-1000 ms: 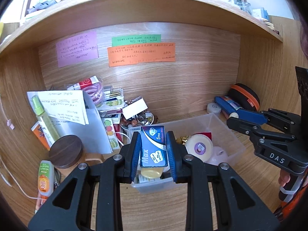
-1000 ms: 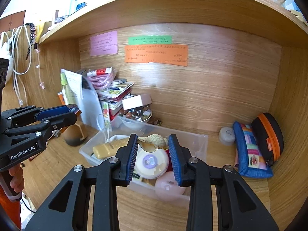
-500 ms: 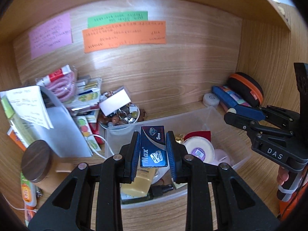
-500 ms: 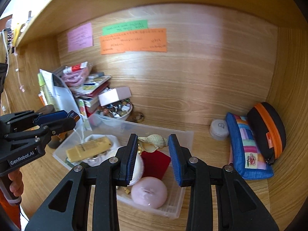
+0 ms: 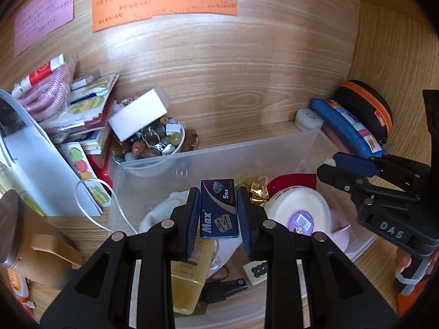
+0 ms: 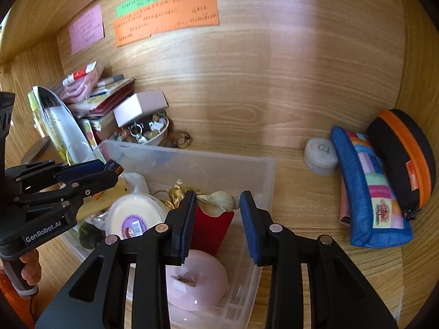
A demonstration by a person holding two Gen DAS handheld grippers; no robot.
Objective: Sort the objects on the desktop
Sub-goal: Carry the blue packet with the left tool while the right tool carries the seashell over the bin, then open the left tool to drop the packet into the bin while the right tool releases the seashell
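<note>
My left gripper (image 5: 218, 203) is shut on a small blue "Max" box (image 5: 218, 209) and holds it over the clear plastic bin (image 5: 247, 148). The bin holds a round white tin (image 5: 299, 208), a gold bottle (image 5: 189, 277), a red pouch (image 6: 211, 227), a seashell (image 6: 218, 200) and a pink round case (image 6: 196, 279). My right gripper (image 6: 218, 205) is open and empty above the bin's right end, over the seashell. In the right wrist view the left gripper (image 6: 109, 168) shows at the left with the box's edge between its tips.
A bowl of beads (image 5: 153, 142) with a white box (image 5: 137, 115) on it stands behind the bin. Books and papers (image 5: 82, 104) pile at the left. A blue pouch (image 6: 367, 192), a black-orange case (image 6: 403, 156) and a white puck (image 6: 319, 155) lie at the right.
Both grippers have moved forward and down over the bin. The left one still holds the blue box. The right one stays open.
</note>
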